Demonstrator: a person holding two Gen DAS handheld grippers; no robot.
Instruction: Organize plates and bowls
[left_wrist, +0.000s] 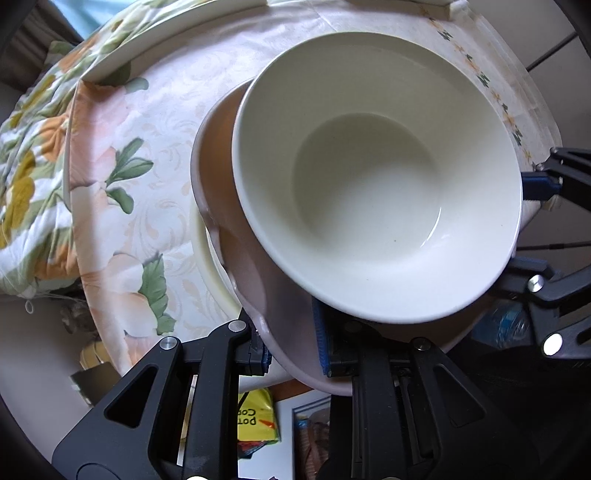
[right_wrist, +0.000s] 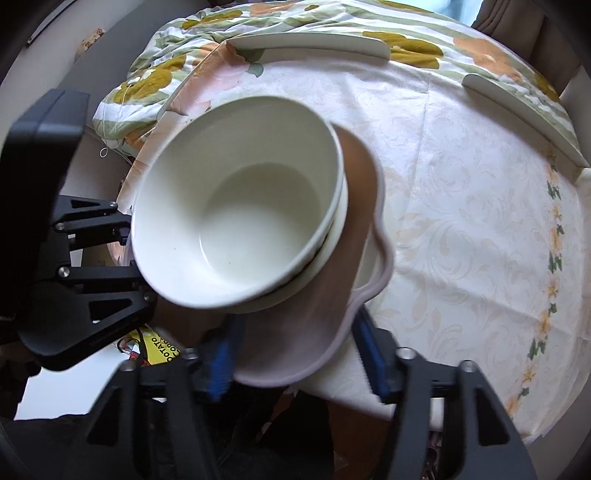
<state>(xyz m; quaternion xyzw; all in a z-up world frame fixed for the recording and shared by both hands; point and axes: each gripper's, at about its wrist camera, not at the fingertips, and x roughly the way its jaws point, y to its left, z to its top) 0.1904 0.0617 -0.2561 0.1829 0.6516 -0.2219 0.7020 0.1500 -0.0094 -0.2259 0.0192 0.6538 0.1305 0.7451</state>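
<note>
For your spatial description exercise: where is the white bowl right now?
The white bowl sits on top of the stack, nested in another bowl on a scalloped plate, at the near edge of the floral tablecloth, centre in both wrist views.

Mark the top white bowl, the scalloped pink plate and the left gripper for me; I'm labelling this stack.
top white bowl (left_wrist: 369, 177): left wrist view, inner floor.
scalloped pink plate (right_wrist: 295, 332): right wrist view, bare near surface.
left gripper (left_wrist: 291, 350): left wrist view, between fingertips.

Black angular linkage arms with triangular cut-outs, silver screws, fingers (left_wrist: 319, 332) apparently faced with ribbed blue pads
</note>
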